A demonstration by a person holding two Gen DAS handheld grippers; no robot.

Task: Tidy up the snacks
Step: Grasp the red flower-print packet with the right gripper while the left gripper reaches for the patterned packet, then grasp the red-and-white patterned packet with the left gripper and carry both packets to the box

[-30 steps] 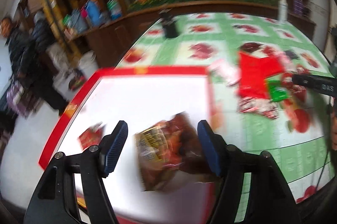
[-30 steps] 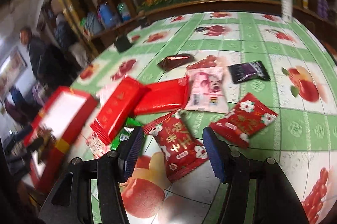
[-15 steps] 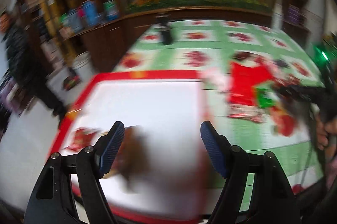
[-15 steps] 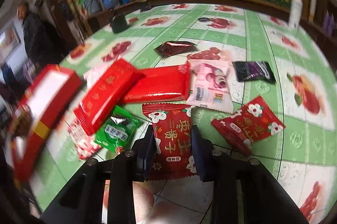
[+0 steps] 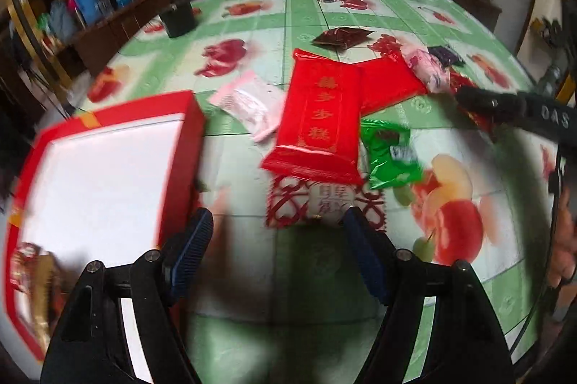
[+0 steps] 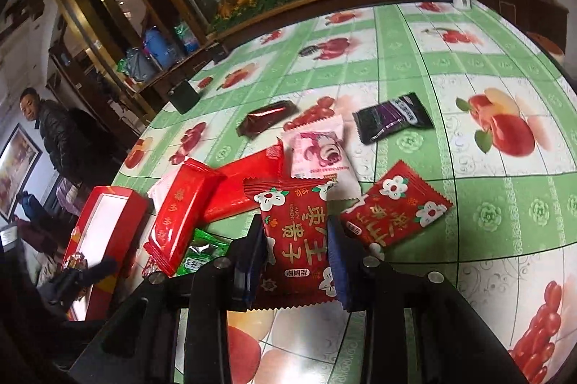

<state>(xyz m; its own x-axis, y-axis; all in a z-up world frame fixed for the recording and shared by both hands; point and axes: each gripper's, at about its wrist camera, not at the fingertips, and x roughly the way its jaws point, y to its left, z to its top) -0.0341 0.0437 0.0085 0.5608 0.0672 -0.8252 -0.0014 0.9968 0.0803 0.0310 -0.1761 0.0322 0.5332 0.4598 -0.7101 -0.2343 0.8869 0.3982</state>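
The tabletop (image 6: 505, 117), covered in a green fruit-print cloth, carried everything, and I judged it served as the sorting ground: loose snacks spread at its middle, the collecting box at its left edge. The red box (image 5: 180, 146) lay open with its white floor up, so packets could be dropped straight in; one packet (image 5: 25, 261) already sat in its near corner, though blur kept me from reading it.

The long red packet (image 5: 321, 117) lay on top of a second flat red packet (image 5: 389, 84), a pink packet (image 5: 249, 102) just beside it on the box side, a green packet (image 5: 389, 153) touching its other side. These looked simply tipped out, overlapping, not yet sorted.

My right gripper (image 6: 295, 261) had its jaws pressed against both sides of the red flower-print packet (image 6: 295, 232), pinching it by its lower half so the printed face stood up toward the camera; it seemed raised off the cloth, ready to travel left to the box. Its twin (image 6: 396, 203) lay flat just beside it.

My left gripper (image 5: 277, 247) hovered with jaws spread wide and nothing between them, aimed at the red-and-white packet (image 5: 324, 200) half tucked under the long red one, probably my next pick.
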